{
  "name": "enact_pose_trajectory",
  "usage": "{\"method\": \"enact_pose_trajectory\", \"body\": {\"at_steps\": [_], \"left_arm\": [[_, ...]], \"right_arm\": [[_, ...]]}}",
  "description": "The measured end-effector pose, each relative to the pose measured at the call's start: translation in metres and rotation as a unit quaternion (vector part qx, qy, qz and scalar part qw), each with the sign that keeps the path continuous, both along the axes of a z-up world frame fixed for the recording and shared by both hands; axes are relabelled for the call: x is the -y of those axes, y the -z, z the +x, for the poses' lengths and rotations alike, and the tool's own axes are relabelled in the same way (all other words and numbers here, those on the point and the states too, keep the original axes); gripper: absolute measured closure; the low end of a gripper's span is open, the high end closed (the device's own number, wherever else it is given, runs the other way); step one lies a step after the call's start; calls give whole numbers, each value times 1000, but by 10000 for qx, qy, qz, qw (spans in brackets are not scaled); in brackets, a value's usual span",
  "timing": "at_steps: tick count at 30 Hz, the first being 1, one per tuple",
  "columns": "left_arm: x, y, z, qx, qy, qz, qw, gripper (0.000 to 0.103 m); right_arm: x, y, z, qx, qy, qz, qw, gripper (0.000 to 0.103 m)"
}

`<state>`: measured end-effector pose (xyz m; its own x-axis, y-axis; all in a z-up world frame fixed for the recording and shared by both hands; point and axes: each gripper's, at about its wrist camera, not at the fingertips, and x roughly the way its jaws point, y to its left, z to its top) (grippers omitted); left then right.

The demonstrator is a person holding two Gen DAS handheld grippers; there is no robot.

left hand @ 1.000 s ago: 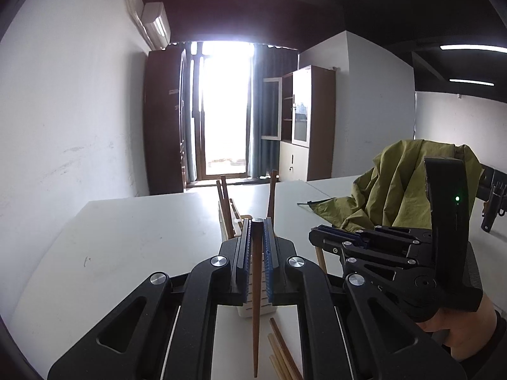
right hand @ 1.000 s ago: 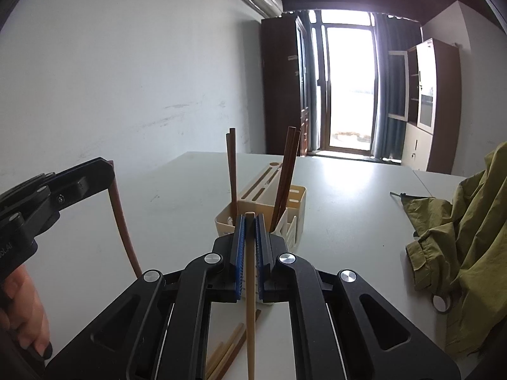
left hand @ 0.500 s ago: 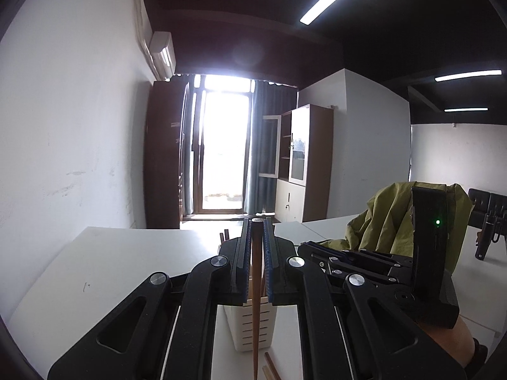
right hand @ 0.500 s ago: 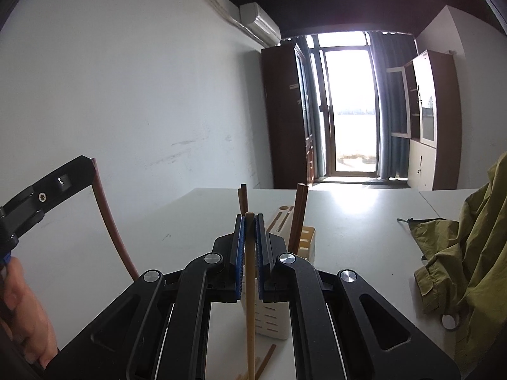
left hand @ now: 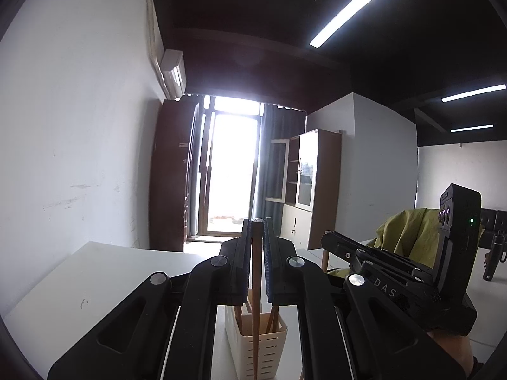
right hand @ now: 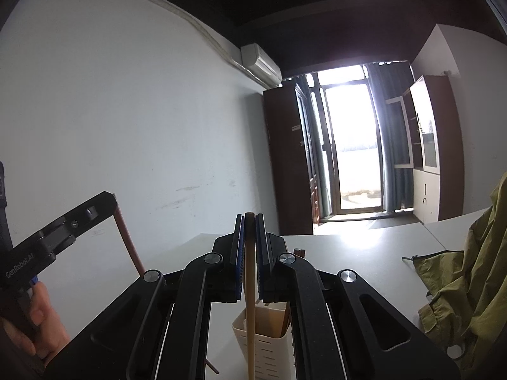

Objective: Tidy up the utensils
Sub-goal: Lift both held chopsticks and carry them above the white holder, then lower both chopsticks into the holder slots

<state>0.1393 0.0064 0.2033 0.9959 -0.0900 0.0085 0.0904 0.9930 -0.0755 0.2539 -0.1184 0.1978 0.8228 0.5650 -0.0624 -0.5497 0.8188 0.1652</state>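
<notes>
My left gripper is shut on a red-brown chopstick that hangs straight down between its pads. Below it stands a cream slotted utensil holder with several chopsticks inside. My right gripper is shut on a pale wooden chopstick, which also hangs down in front of the holder. Each gripper shows in the other's view: the right gripper off to the right, the left gripper off to the left with its red-brown chopstick. Both point level, above the holder.
The holder stands on a white table. An olive-green jacket lies heaped on the table's right side. A hand grips the left tool. Beyond are a white wall, a bright glass door and cabinets.
Both grippers have risen and tipped up to level, each still holding its chopstick. The holder has sunk low in both views and the loose chopsticks on the table have dropped out of sight.
</notes>
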Motion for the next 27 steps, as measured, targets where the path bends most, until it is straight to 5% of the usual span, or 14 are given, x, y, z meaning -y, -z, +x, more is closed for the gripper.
{"method": "enact_pose_trajectory", "body": {"at_steps": [16,27], "left_arm": [[1,-8,-16,1162,-280,-73,9928,96],[5,-1,-2,1332,-309,-93,9906,96]], "right_arm": [[27,-8,-2,1212,-153,1018,9873,96],[23,3,9,1522,-191,1133,9816,96]]}}
